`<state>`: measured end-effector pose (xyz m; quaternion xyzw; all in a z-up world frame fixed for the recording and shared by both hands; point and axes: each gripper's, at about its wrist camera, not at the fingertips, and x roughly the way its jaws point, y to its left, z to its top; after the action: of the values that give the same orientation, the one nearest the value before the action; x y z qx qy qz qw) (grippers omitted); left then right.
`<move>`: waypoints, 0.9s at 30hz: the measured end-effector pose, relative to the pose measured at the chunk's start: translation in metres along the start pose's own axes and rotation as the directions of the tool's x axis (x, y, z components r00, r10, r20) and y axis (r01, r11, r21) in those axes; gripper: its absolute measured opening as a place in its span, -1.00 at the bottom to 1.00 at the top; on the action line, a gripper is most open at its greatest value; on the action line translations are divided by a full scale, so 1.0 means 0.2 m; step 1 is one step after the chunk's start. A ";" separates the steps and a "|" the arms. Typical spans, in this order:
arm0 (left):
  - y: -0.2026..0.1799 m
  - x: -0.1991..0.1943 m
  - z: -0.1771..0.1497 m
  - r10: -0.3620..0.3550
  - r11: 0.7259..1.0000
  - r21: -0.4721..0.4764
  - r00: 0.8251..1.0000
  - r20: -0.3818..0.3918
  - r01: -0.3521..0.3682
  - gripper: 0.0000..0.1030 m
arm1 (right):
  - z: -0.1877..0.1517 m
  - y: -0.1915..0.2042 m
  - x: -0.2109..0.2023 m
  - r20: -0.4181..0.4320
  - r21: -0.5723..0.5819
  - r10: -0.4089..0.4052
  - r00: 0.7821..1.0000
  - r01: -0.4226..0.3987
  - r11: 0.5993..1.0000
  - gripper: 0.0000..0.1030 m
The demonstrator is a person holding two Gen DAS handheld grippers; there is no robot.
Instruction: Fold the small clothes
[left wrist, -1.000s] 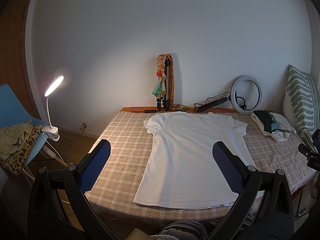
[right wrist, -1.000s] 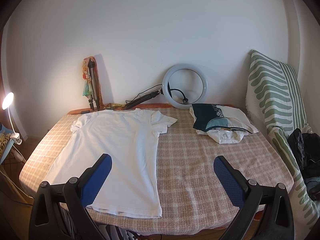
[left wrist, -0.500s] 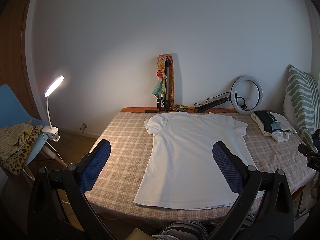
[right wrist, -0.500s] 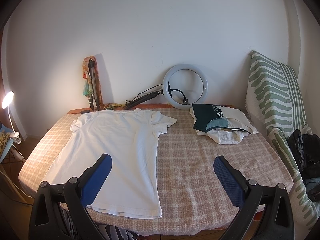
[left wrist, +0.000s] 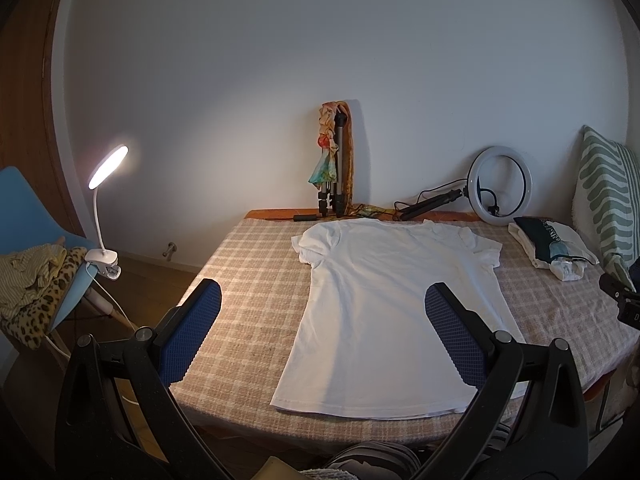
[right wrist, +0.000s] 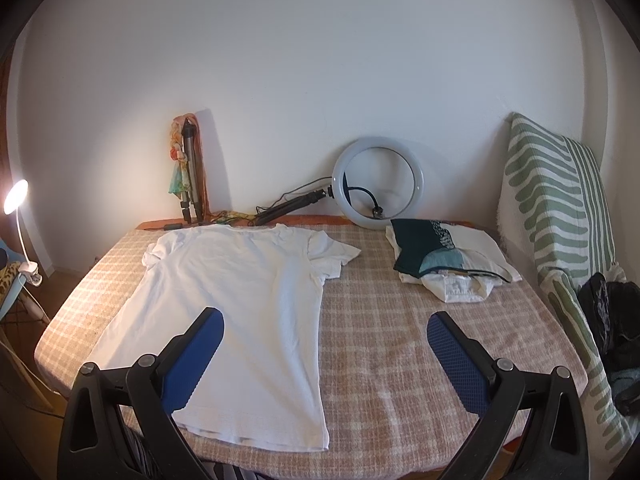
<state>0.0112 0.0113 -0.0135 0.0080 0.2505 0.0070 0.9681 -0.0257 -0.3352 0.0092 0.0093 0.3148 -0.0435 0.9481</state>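
A white T-shirt (left wrist: 392, 304) lies flat on the checked tablecloth (left wrist: 248, 280), collar toward the wall and hem at the near edge. It also shows in the right wrist view (right wrist: 240, 300). My left gripper (left wrist: 322, 300) is open and empty, held above the near table edge before the shirt's left side. My right gripper (right wrist: 324, 322) is open and empty, above the near edge by the shirt's right side. Part of the right gripper shows at the left wrist view's right edge (left wrist: 622, 300).
A pile of folded clothes (right wrist: 444, 260) lies at the back right. A ring light (right wrist: 378, 182) and a folded tripod (right wrist: 190, 172) stand against the wall. A striped cushion (right wrist: 560, 208) stands at the right. A lit clip lamp (left wrist: 106, 208) and a blue chair with clothes (left wrist: 28, 280) stand left.
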 end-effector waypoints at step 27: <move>0.45 0.69 -0.53 -0.146 0.976 -0.201 0.939 -0.310 0.085 0.22 | 0.54 0.53 0.85 -0.019 -0.273 0.157 0.987 -0.156 0.949 0.99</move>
<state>0.0797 0.1047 -0.1703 -0.0977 0.4041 -0.0258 0.9091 0.1847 -0.2486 -0.0069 -0.0972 0.3149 0.0757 0.9411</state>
